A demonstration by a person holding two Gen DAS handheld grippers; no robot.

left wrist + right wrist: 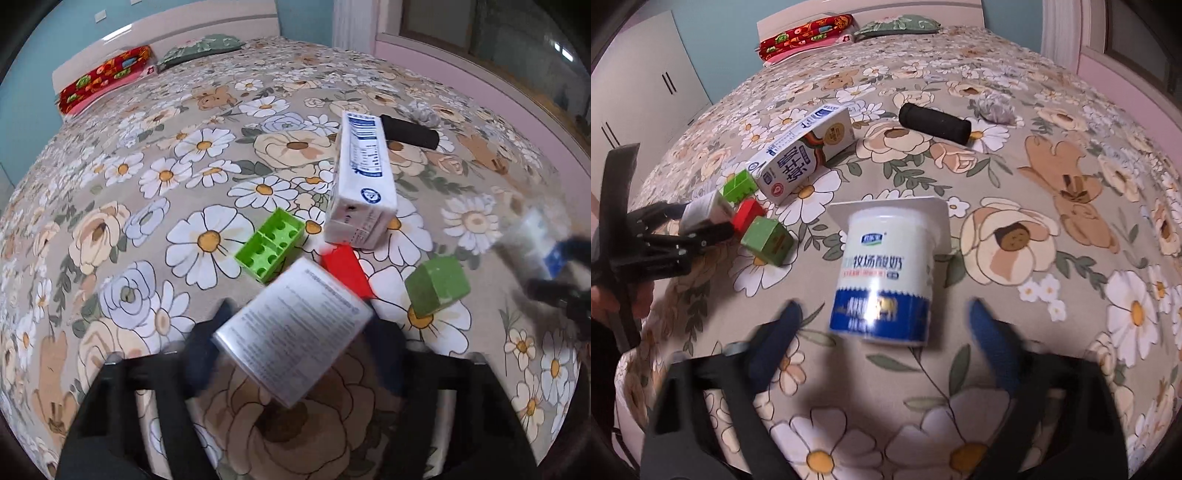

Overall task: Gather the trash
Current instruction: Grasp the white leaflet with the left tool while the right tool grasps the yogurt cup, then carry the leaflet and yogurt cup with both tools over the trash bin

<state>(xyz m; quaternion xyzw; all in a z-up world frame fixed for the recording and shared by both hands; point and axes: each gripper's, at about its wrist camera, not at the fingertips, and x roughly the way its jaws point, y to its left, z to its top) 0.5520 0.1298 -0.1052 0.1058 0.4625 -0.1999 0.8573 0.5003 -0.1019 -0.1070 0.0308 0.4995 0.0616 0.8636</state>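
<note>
- The left claw [299,326] is grasping a small white box [291,343] between its fingers.
- Just beyond its tips, a green tray [271,245], a red block [345,267] and a green block [436,290] are lying, with a milk carton [364,184] behind them.
- The right claw [882,306] is staying released; the yogurt cup [886,266] is resting between its blue fingers, with gaps on both sides.

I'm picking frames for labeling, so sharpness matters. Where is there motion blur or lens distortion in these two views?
Left wrist view: the small box between the left hand-held gripper fingers is smeared, the milk carton sharp. Right wrist view: the yogurt cup is softly blurred low down. Both views: fisheye bulges the bed.
</note>
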